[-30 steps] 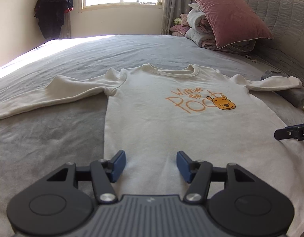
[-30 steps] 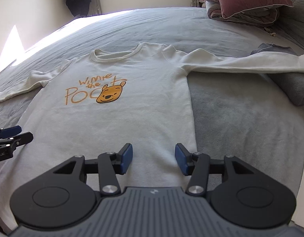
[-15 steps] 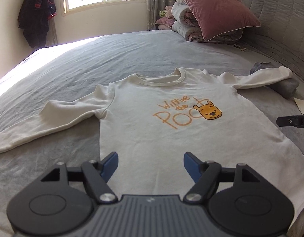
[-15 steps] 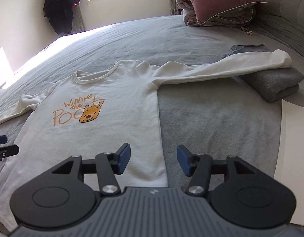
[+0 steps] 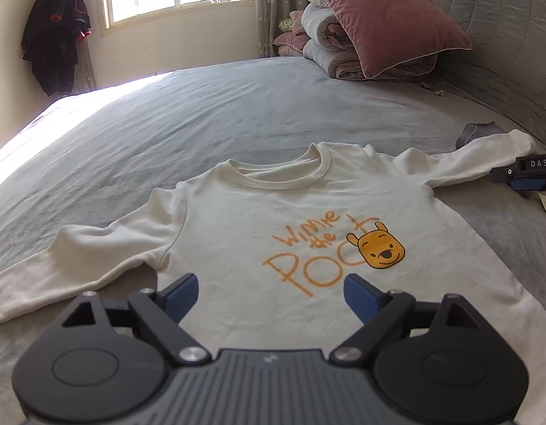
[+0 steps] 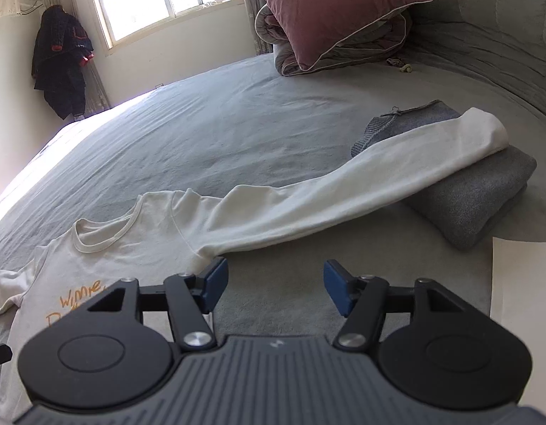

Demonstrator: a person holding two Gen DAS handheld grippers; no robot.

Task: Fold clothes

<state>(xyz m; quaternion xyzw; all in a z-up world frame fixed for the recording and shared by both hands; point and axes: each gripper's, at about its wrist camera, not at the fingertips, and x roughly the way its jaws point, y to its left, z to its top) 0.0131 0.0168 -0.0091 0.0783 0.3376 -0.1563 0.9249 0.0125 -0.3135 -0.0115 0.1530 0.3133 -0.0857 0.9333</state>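
From my left wrist camera, the cream long-sleeved cotton shirt with the orange bear print (image 5: 301, 233) lies face up and flat on the grey bedsheet (image 5: 202, 117), both sleeves spread out. My worry here is bunching: if I pinch only the top layer near the armpit, the back layer could lag and the fold would come out crooked. The left gripper (image 5: 271, 292) hangs over the lower chest, jaws spread wide, holding nothing; I cannot tell whether its tips brush the cloth. From my right wrist camera, the shirt's long sleeve (image 6: 343, 191) runs out to the side, its cuff resting on top of a folded grey knit garment (image 6: 478, 191). Dragging that sleeve inward could, I think, pull the grey pile askew. A white sheet of paper (image 6: 521, 283) lies just beside it. The right gripper (image 6: 273, 283) is over bare sheet just beside the armpit, jaws wide apart and empty.
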